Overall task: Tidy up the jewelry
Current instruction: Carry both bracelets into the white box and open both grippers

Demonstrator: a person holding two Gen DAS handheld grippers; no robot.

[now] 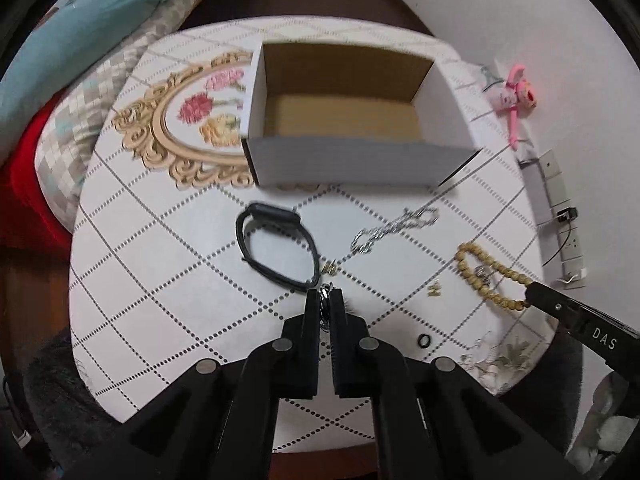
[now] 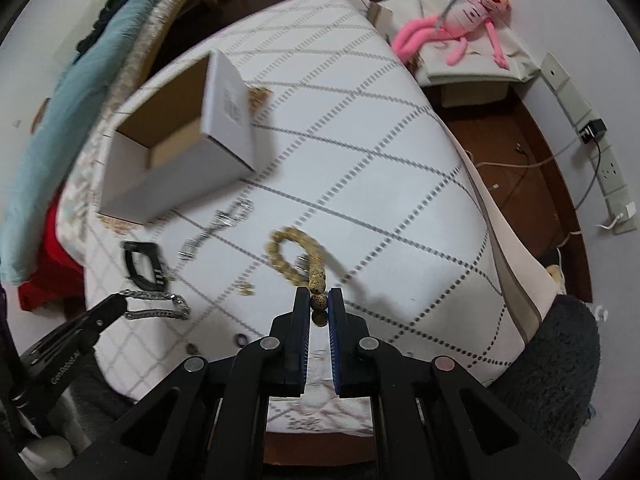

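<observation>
A: What does my left hand-held gripper (image 1: 325, 298) hold?
B: It is closed on the silver chain (image 2: 156, 304), just before the black band (image 1: 276, 246).
A: My right hand-held gripper (image 2: 319, 300) pinches the bead bracelet (image 2: 294, 256), the open box (image 1: 348, 120) far ahead

The white table (image 1: 168, 280) with a dotted diamond pattern carries an open cardboard box (image 1: 352, 120) far ahead of the left gripper — nearer lie a black band (image 1: 276, 244), silver chain (image 1: 394, 228), wooden bead bracelet (image 1: 488, 276) and small black ring (image 1: 425, 339).
</observation>
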